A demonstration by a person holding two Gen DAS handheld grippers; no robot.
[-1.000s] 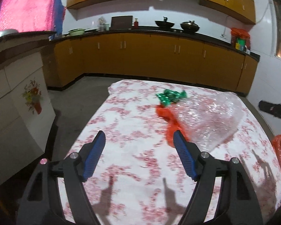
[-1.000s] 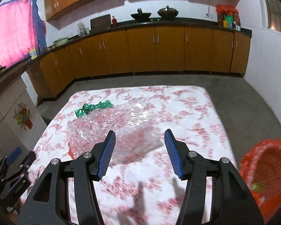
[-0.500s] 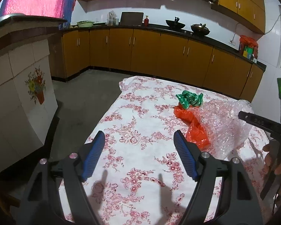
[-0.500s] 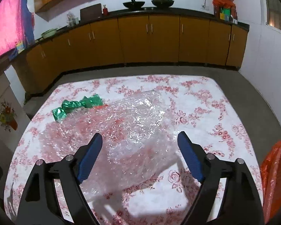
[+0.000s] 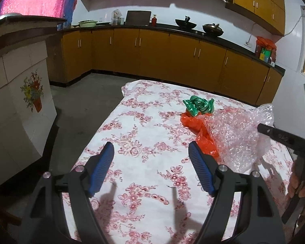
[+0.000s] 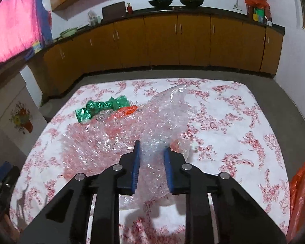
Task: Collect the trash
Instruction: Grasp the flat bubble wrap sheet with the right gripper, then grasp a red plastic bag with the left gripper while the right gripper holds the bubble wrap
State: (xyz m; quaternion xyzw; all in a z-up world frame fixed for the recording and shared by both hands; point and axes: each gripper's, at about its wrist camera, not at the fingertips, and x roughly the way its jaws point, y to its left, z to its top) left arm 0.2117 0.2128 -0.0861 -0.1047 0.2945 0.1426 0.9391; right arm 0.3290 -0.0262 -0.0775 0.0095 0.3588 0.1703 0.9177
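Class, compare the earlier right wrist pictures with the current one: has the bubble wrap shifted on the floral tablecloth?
Yes. The bubble wrap now bunches up off the tablecloth between the closing right gripper jaws; it lay flat earlier.

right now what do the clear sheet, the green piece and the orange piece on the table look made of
Clear sheet: bubble wrap, seemingly thin plastic, glossy, with small raised bubbles; the right gripper is closing on it.
Green piece: likely metallic foil wrapper, with shiny crinkled facets.
Orange piece: probably thin plastic film, limp and softly creased.

The left hand-held gripper [image 5: 151, 158] hangs open over the floral tablecloth [image 5: 152, 132], beside bubble wrap [image 5: 240, 134] and green wrapper [image 5: 199, 105].
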